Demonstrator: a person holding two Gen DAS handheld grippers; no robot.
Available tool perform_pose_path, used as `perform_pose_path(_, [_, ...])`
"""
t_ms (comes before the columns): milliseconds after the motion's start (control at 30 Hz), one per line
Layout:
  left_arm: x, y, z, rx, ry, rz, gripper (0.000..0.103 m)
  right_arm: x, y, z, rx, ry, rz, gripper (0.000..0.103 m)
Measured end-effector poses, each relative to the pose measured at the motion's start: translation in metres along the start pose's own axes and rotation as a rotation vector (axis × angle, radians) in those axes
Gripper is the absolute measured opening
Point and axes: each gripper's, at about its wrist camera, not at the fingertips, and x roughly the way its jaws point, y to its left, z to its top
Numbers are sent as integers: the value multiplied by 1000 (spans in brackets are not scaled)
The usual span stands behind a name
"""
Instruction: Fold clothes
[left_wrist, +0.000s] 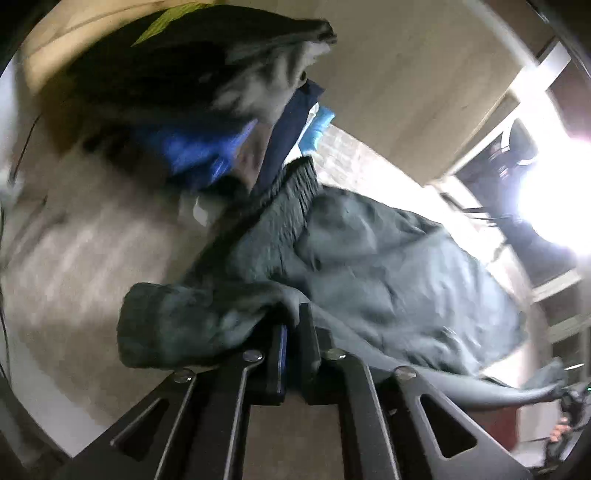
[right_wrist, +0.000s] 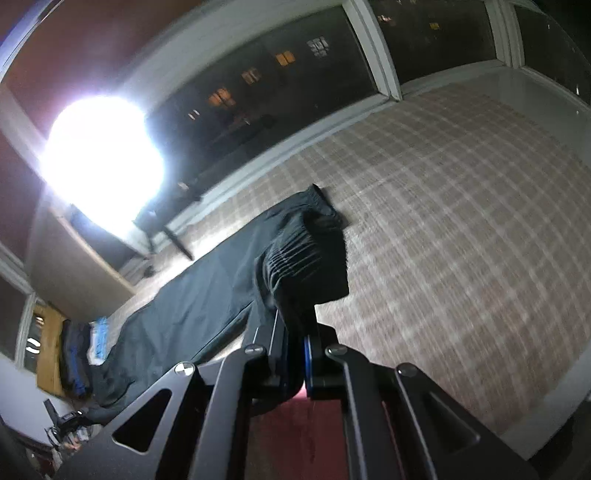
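Note:
A dark teal garment (left_wrist: 388, 266) with a gathered elastic waistband (left_wrist: 291, 199) hangs stretched between both grippers. My left gripper (left_wrist: 293, 321) is shut on a bunched edge of it, with cloth draped over the fingertips. In the right wrist view the same garment (right_wrist: 207, 295) runs down to the lower left over a checked surface (right_wrist: 443, 221). My right gripper (right_wrist: 295, 321) is shut on it just below the ribbed waistband (right_wrist: 295, 254). Both views are blurred by motion.
A heap of black, grey and blue clothes (left_wrist: 177, 92) lies on the beige top beyond the left gripper. Blue and dark clothes (right_wrist: 79, 354) sit at the far lower left. A glaring lamp (right_wrist: 103, 155) and dark windows (right_wrist: 280, 85) stand behind.

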Motion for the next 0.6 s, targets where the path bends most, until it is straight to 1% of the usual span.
perform_pose_path(33, [7,-6,9,16,5,23,13,15,2,4,-4,21,-26,6])
perform_pose_path(100, [10,-15,13,44,5,57,24,38,2,5,2,64,-48,6])
perform_pose_path(133, [9,-20,13,58,0,63,26,44,-1,4,5,74,-49,6])
perform_pose_path(200, [-1,-28,3,92,-18,46,39,54,-5,2,13,94,-51,6])
perform_pose_path(233, [-5,-33,-3,112,-19,31,39,60,-7,0,17,104,-52,6])
perform_pose_path(333, [-9,-50,-21,179,7,-45,42,76,-13,-3,29,134,-55,6])
perform_pose_path(467, [20,-92,-40,270,105,-103,43,81,-24,-1,62,152,-40,6])
perform_pose_path(533, [38,-120,-48,336,126,-109,43,81,-26,0,76,159,-28,6])
perform_pose_path(600, [51,-151,-58,455,133,-89,43,81,-27,1,78,167,-26,6])
